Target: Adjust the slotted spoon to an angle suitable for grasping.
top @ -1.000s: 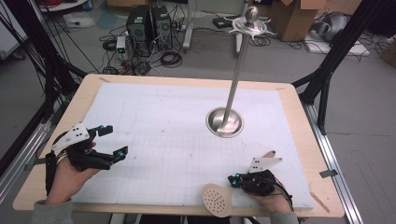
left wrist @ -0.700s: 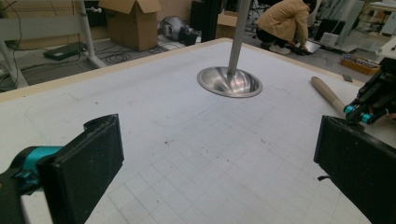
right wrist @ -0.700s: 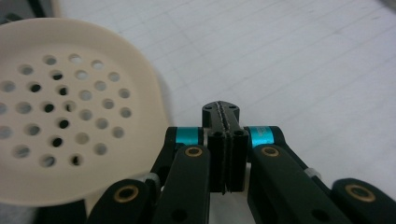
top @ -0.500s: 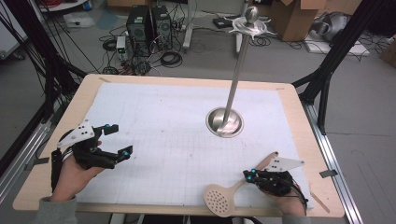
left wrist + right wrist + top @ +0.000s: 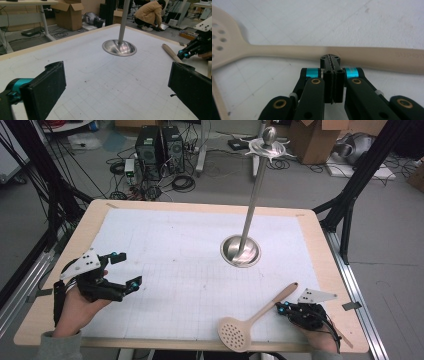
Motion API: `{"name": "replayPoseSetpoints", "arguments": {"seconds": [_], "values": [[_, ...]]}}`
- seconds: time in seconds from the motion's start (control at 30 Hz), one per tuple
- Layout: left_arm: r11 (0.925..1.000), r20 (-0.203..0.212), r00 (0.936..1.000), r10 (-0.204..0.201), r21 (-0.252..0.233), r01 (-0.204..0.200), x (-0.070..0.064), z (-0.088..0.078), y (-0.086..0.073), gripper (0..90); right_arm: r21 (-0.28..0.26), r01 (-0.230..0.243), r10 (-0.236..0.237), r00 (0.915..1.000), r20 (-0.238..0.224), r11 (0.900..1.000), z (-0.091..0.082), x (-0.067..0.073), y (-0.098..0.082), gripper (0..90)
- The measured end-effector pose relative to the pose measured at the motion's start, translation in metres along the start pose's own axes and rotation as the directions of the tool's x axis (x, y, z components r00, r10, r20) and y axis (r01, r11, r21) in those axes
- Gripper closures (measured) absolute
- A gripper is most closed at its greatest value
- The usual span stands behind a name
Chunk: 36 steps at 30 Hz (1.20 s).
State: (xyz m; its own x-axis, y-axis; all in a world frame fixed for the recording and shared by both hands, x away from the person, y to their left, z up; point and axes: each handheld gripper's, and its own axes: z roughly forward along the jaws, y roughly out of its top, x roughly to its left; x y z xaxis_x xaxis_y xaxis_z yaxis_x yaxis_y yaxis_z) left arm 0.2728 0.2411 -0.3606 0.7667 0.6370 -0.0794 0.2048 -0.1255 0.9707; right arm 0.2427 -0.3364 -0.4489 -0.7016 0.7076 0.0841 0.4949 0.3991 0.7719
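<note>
Left gripper (image 5: 122, 270): held in the left hand (image 5: 80, 302) at the table's left edge, jaws spread wide with nothing between them. In the left gripper view the two black pads (image 5: 46, 87) stand far apart over bare mat.

Mat (image 5: 175, 265): white gridded sheet covering most of the table (image 5: 90, 225).

Stand (image 5: 241, 251): round metal base on the mat right of centre, with a thin pole rising from it to a knob. It stands well apart from both grippers.

Spoon (image 5: 250, 322): beige slotted spoon lying flat on the mat near the front edge, right of centre. Its perforated head points to the front edge. The handle runs diagonally up and to the right, ending beyond the gripper tip.

Right gripper (image 5: 284, 308): held in the right hand (image 5: 320, 340) at the front right corner, low over the mat. Jaws fully closed, pad against pad, gripping nothing.

Spoon to right gripper: the closed tip sits just beside the handle, on its right side, about midway along it. In the right gripper view the tip (image 5: 330, 60) points square at the handle (image 5: 367, 58), which crosses directly ahead of it. Whether tip and handle touch cannot be told.

Person (image 5: 150, 12): crouched on the floor beyond the table, seen in the left gripper view.
</note>
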Motion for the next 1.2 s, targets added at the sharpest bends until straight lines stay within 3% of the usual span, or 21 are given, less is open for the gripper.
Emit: {"name": "replayPoseSetpoints", "arguments": {"seconds": [0.83,1.07,1.2], "values": [[0.9998,-0.055,0.9984,-0.013,0.015,0.014,0.003,-0.023,-0.01,1.8,0.014,0.088,-0.088,0.9955,-0.036,0.996,0.047,0.016,0.037,90.0],[0.9997,-0.064,0.9977,-0.02,0.013,0.021,0.004,-0.025,-0.011,1.9,0.019,0.099,-0.099,0.9942,-0.043,0.995,0.053,0.019,0.041,90.0],[0.9998,-0.06,0.998,-0.018,0.01,0.018,0.004,-0.027,-0.01,1.9,-0.005,0.105,-0.105,0.9934,-0.047,0.995,0.051,0.02,0.042,90.0]]}}
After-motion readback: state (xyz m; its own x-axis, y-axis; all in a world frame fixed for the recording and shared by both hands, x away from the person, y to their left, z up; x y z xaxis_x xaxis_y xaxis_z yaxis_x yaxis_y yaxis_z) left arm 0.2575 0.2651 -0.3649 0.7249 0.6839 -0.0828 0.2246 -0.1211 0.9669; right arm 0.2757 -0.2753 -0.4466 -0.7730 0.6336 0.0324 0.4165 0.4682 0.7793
